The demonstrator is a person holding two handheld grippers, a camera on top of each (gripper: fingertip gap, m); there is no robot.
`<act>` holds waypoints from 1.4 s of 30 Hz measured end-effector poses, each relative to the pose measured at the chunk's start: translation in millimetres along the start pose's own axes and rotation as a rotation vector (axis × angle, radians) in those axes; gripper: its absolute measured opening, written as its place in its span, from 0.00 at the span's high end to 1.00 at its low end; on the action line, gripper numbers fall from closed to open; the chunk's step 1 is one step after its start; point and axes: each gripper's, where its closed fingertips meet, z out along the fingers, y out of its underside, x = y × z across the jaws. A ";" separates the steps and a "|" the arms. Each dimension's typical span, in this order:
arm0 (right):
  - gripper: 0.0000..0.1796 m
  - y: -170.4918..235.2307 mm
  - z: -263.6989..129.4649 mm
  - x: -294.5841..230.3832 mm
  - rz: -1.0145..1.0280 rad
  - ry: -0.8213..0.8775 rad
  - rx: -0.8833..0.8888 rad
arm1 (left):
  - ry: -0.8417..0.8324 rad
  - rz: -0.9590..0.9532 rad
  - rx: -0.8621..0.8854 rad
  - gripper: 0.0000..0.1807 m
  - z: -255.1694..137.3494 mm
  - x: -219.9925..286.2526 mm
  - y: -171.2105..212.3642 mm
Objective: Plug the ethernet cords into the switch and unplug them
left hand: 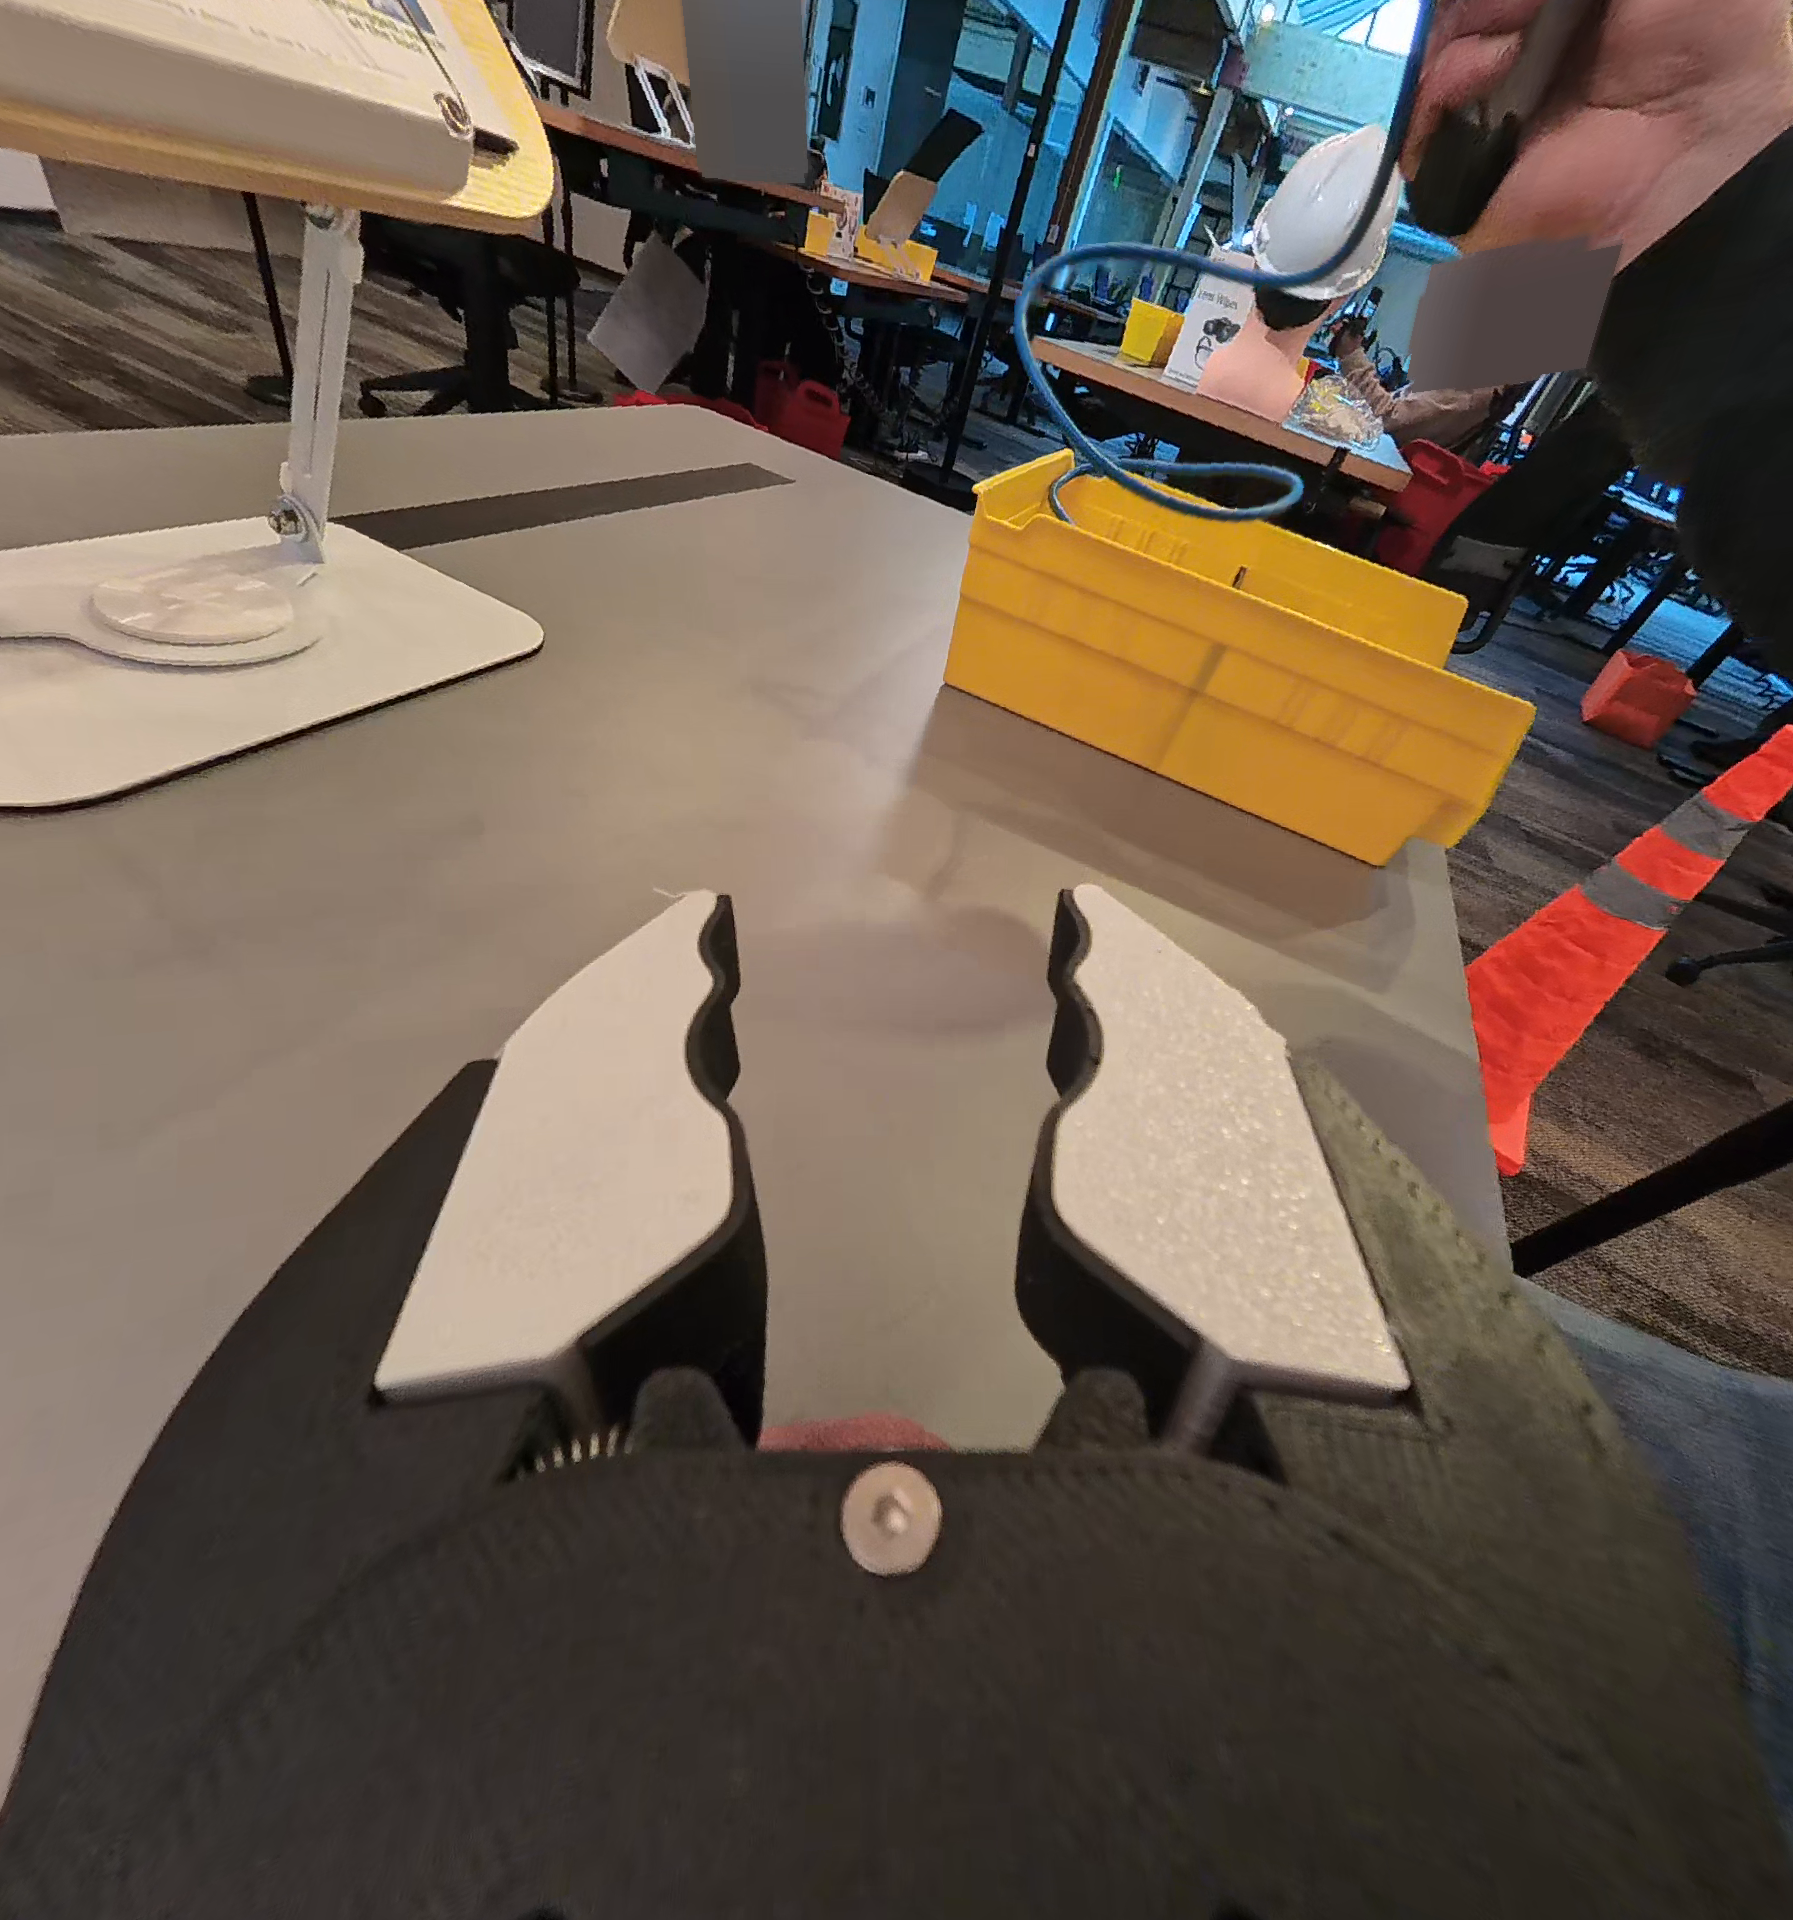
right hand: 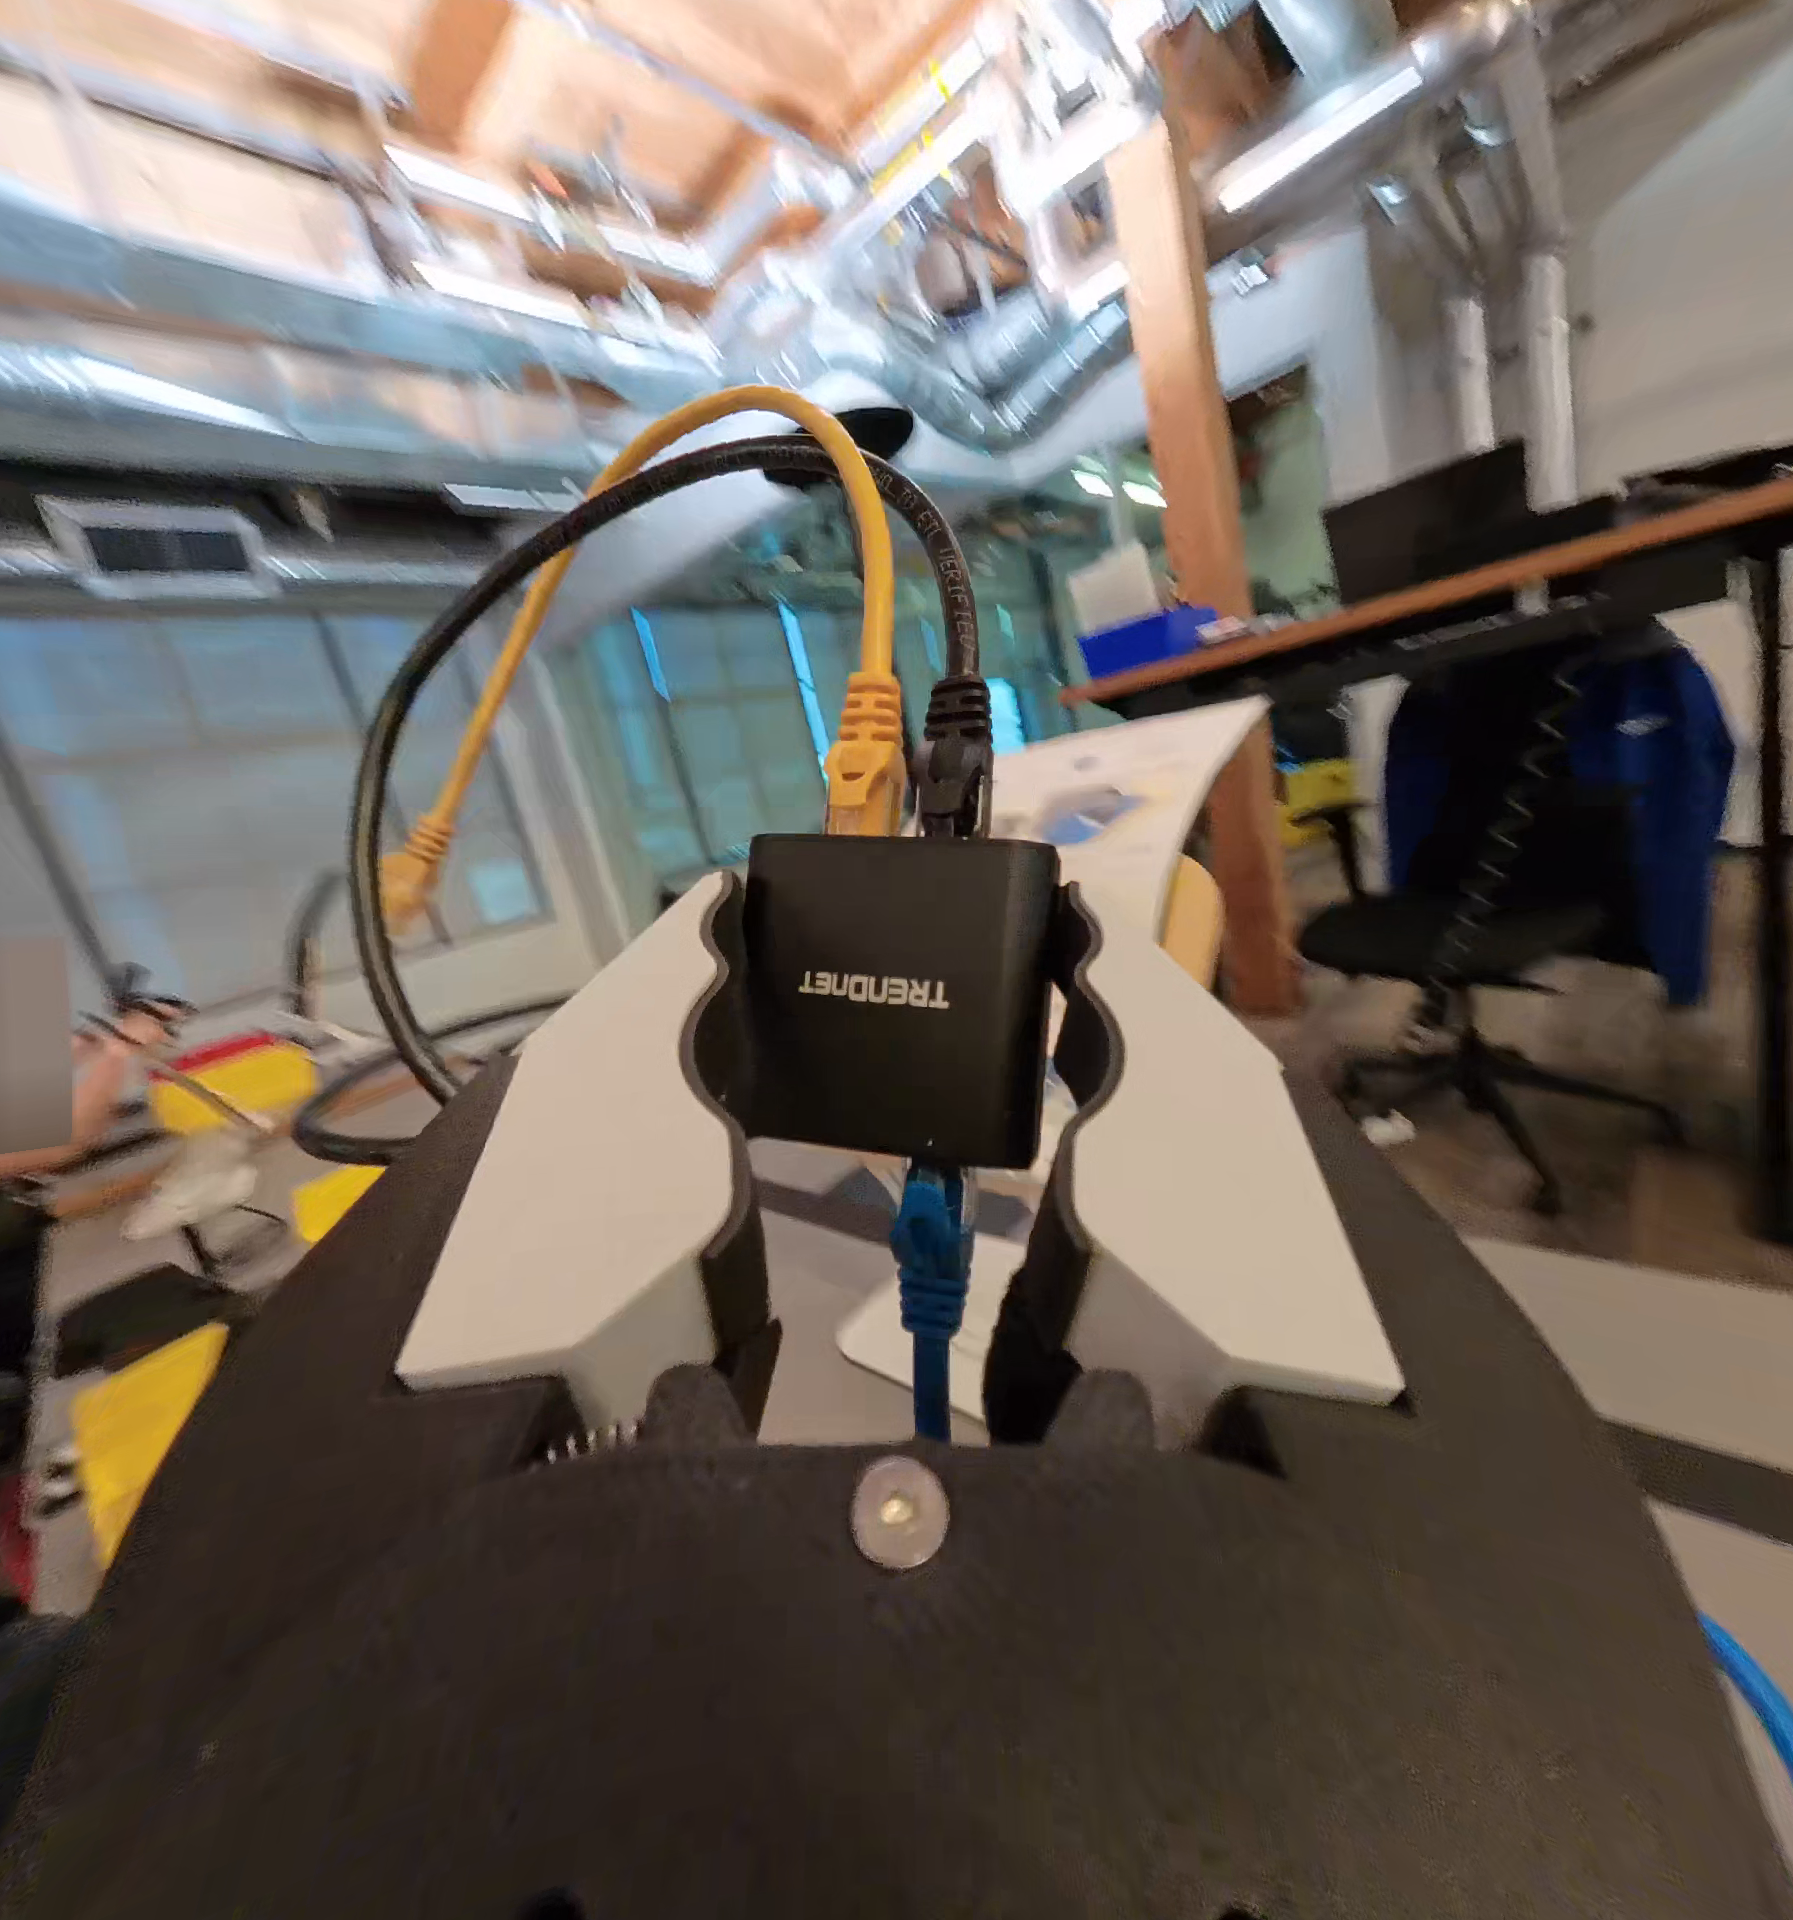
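Left claw released above grey table; right claw grasping switch.

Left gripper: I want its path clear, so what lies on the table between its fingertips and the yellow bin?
Nothing: the left wrist view shows bare grey table between the open left gripper and the yellow bin.

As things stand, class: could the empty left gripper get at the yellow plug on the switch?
Probably not yet. The left gripper is open and low over the table, while the right gripper holds the switch raised, the yellow plug on its far end. Nothing blocks it; it must lift.
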 end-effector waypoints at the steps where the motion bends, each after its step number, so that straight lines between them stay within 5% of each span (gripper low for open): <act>1: 0.68 -3.5 -3.7 -2.9 0.013 -0.032 0.038 | 0.003 -0.002 -0.004 0.68 1.4 0.4 1.3; 12: 0.68 110.1 -83.1 85.9 0.142 0.214 -0.065 | 0.008 0.002 -0.032 0.68 7.4 1.6 8.7; 24: 0.67 198.7 -123.5 125.5 0.099 0.551 -0.556 | 0.009 0.014 -0.057 0.68 14.6 5.1 13.3; 29: 0.67 247.9 -142.8 130.4 0.010 0.633 -0.913 | 0.012 0.021 -0.064 0.68 17.4 7.7 13.4; 42: 0.67 289.5 -168.2 134.2 0.054 0.679 -1.365 | 0.011 0.030 -0.067 0.68 16.0 9.3 14.0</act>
